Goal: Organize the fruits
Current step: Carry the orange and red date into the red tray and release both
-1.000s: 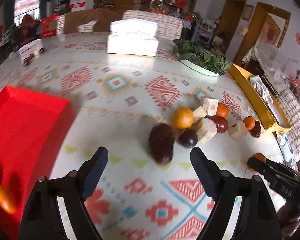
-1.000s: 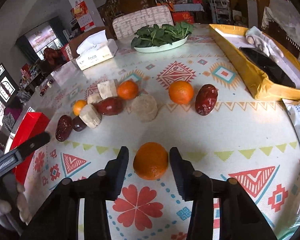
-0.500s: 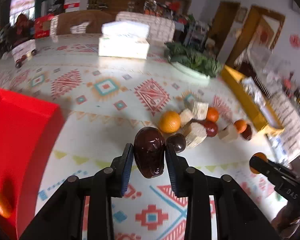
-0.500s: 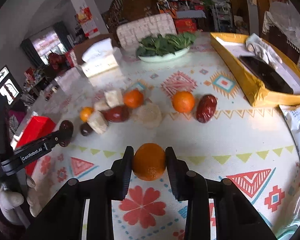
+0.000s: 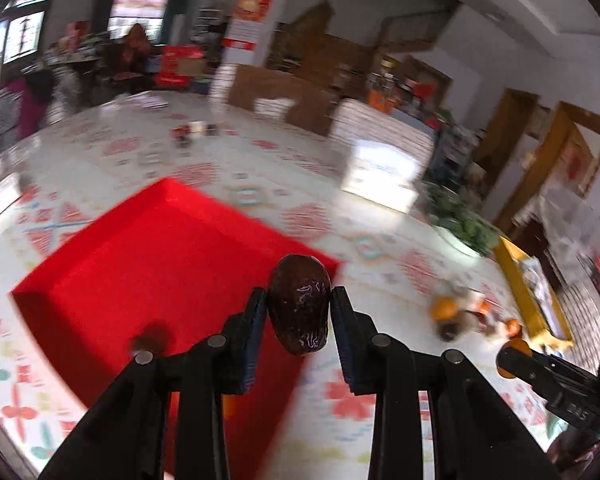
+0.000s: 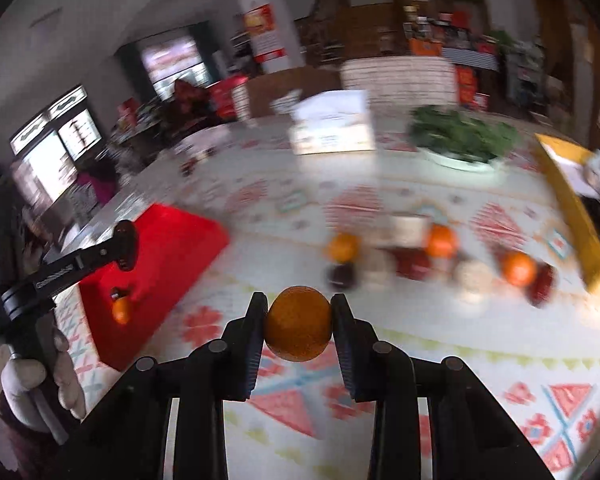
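The left gripper [image 5: 299, 307] has its jaws clamped on a dark red date [image 5: 299, 304], held in the air over the near corner of the red tray [image 5: 140, 256]. In the tray, at about seven o'clock from the date, lies a dark fruit [image 5: 150, 340], blurred. Seen from the right-hand camera, a small orange [image 6: 121, 309] also lies in the tray with something dark just beside it.

The right gripper [image 6: 299, 329] is closed tight on an orange [image 6: 298, 329], lifted above the patterned tablecloth [image 6: 460, 360]. Beyond it, from twelve to two o'clock, the rest of the fruit [image 6: 440, 240] sits in a loose row on the cloth: oranges, dark dates and pale chunks, too blurred to count. The tray is at ten o'clock from this orange, well apart.

Farther back stand a tissue box [image 6: 332, 124] and a plate of greens [image 6: 462, 136]. A yellow box [image 6: 572, 208] lies at the table's right edge.
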Motion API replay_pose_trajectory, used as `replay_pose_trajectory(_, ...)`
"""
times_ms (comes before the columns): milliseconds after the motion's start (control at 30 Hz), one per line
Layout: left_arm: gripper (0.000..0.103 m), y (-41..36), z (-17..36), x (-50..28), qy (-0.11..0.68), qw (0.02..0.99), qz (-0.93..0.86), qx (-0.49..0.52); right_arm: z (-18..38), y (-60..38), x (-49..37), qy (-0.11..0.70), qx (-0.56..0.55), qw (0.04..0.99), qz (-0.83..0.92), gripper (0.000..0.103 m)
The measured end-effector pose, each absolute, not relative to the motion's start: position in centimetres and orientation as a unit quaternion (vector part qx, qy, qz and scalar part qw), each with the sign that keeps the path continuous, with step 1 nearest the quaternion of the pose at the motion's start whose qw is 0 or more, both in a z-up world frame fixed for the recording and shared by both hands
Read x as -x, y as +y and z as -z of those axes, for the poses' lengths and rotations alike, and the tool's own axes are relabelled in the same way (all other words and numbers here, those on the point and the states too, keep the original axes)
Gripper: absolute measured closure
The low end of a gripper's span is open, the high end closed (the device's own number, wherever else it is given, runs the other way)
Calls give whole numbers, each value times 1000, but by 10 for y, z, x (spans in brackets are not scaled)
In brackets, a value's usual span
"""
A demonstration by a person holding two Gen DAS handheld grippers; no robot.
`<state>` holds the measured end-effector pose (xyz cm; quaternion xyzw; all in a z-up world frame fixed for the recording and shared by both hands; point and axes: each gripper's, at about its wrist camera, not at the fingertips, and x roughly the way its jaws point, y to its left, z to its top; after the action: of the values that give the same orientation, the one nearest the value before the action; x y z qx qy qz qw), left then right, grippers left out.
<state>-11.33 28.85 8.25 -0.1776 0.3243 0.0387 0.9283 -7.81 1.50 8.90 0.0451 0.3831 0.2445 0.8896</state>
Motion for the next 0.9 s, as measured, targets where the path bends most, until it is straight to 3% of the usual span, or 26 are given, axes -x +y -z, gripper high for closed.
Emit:
replay_pose_trajectory(233, 71, 342, -54, 118, 346, 908, -87, 220, -84, 122, 66, 395, -4, 856, -334, 67)
replay_pose_trajectory(533, 71, 353, -43, 119, 352, 903, -89, 229, -61, 211, 48, 415, 20, 818, -397, 67)
replay_pose_trajectory(600, 70, 355, -42, 118, 353, 903, -85, 231, -55, 221, 47, 420, 31, 815, -397, 67)
replay_pose_trajectory(700, 57, 356, -43, 119, 348, 903, -86, 236, -46, 226, 44, 430, 43, 813, -390, 64)
replay_pose_trajectory(800, 55, 357, -45, 121, 343, 903, -88, 241, -43, 222, 40, 432, 42, 818, -379, 57)
replay_pose_trajectory(900, 53, 355, -49, 125, 338, 904, -91, 244, -45, 217, 41, 432, 35, 816, -382, 57)
